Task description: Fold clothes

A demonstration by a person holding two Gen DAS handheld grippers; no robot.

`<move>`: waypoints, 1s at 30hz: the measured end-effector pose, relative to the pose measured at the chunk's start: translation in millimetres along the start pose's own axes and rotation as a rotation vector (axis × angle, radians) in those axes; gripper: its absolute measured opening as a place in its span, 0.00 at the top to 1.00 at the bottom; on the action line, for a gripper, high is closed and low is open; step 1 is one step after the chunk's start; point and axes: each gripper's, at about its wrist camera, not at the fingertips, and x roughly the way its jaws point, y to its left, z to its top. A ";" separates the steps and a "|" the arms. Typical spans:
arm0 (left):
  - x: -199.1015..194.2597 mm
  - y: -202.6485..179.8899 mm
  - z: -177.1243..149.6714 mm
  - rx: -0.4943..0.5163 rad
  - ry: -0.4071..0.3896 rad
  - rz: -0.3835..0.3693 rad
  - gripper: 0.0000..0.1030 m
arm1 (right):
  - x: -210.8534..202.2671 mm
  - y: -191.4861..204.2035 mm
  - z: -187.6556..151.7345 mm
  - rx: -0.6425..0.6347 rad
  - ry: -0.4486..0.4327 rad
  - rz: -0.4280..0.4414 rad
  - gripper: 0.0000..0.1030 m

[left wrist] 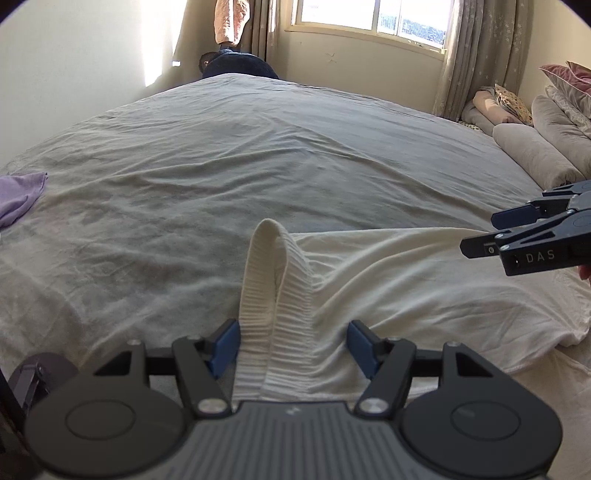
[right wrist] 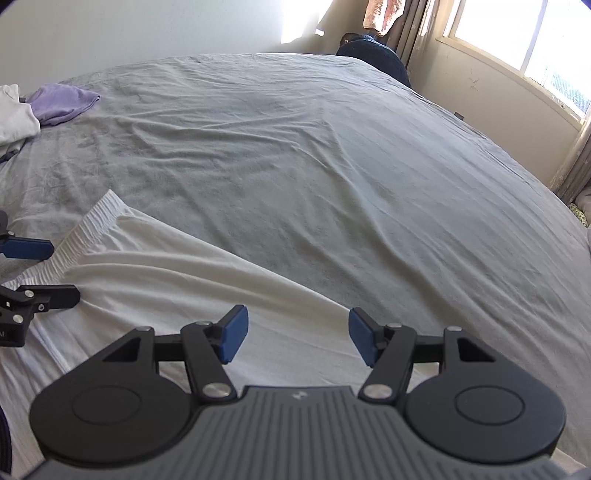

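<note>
Right up close, the left tool (left wrist: 291, 345) hangs over the ribbed waistband (left wrist: 273, 280) of a cream garment (left wrist: 406, 288), blue pads spread to either side of the band and not pinching it; the band stands up in a loop between them. Off to the far left a purple cloth (left wrist: 18, 195) lies on the grey bed (left wrist: 258, 166), well apart from the action. Moving right, the garment spreads flat and wrinkled across the near side of the bed, and the right tool (right wrist: 298, 341) hovers over its plain fabric, jaws spread and nothing between them. Further right, pillows (left wrist: 532, 151) are stacked by the curtained window (left wrist: 373, 18). The risk from here, I'd say: if the left tool closes on only one layer of that looped band, the lift will drag the garment askew. The right tool has no edge between its pads, so closing there may bunch loose cloth or snag the bed sheet too.
</note>
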 end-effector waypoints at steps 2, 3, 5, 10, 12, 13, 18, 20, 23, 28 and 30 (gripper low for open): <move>0.4 0.2 0.2 -0.002 0.001 -0.001 0.36 | 10.5 -4.9 1.7 0.012 0.021 -0.005 0.38; 0.4 0.0 0.0 0.000 0.001 0.000 0.36 | 16.1 -7.8 2.1 0.024 0.033 -0.005 0.38; 0.6 -0.1 0.1 0.001 0.001 0.000 0.36 | 24.5 -11.6 1.9 0.033 0.053 -0.002 0.38; 1.8 3.1 1.5 -0.010 0.009 -0.002 0.36 | 36.4 -15.9 0.3 0.049 0.073 0.001 0.40; 2.1 4.5 2.1 -0.018 0.010 -0.005 0.36 | 37.4 -17.9 2.8 0.064 0.071 0.003 0.41; 2.0 4.7 2.1 -0.020 0.011 -0.005 0.36 | 37.8 -18.0 4.1 0.064 0.073 0.003 0.41; 1.9 4.9 2.0 -0.027 0.012 -0.005 0.36 | 38.6 -9.9 12.0 0.000 0.085 -0.005 0.42; 1.3 3.7 1.5 -0.023 0.011 -0.003 0.36 | 39.3 -5.6 14.7 -0.034 0.090 -0.003 0.42; 1.7 3.6 1.5 -0.023 0.012 -0.002 0.36 | 42.8 -0.3 17.7 -0.082 0.101 -0.010 0.43; 2.9 3.7 2.2 -0.019 0.014 0.001 0.36 | 50.9 2.3 19.7 -0.123 0.113 -0.008 0.46; 4.2 3.9 2.3 -0.015 0.014 0.005 0.36 | 52.7 3.6 19.6 -0.133 0.118 0.009 0.56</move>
